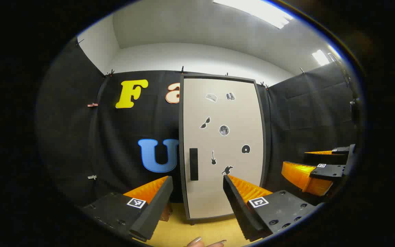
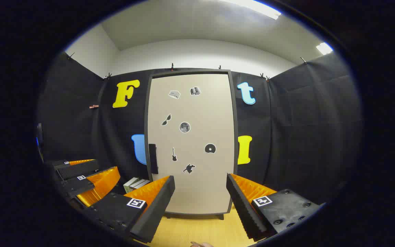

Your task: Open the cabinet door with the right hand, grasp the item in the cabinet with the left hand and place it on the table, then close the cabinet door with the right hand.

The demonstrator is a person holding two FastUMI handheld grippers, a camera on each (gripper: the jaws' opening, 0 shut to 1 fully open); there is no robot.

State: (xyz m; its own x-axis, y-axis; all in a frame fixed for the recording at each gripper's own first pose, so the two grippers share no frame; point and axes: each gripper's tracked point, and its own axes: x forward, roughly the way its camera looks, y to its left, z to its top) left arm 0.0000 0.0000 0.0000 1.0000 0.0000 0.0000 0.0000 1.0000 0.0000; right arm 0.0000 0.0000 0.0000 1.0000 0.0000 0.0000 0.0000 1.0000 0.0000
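Nearest in the left gripper view, the left gripper (image 1: 197,199) hangs with fingers spread wide apart, nothing between them, above the wooden table (image 1: 211,231). The right gripper (image 2: 200,199) in its own view is just as open and empty, beside its partner. Beyond both stands the cabinet (image 2: 190,144), its door (image 1: 223,147) closed, dark handle (image 2: 153,158) on the left edge, stickers scattered across. Whatever sits inside is hidden. A small box (image 2: 135,184) lies left of the cabinet's foot.

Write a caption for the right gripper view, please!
Open right gripper faces the shut cabinet door and its handle.
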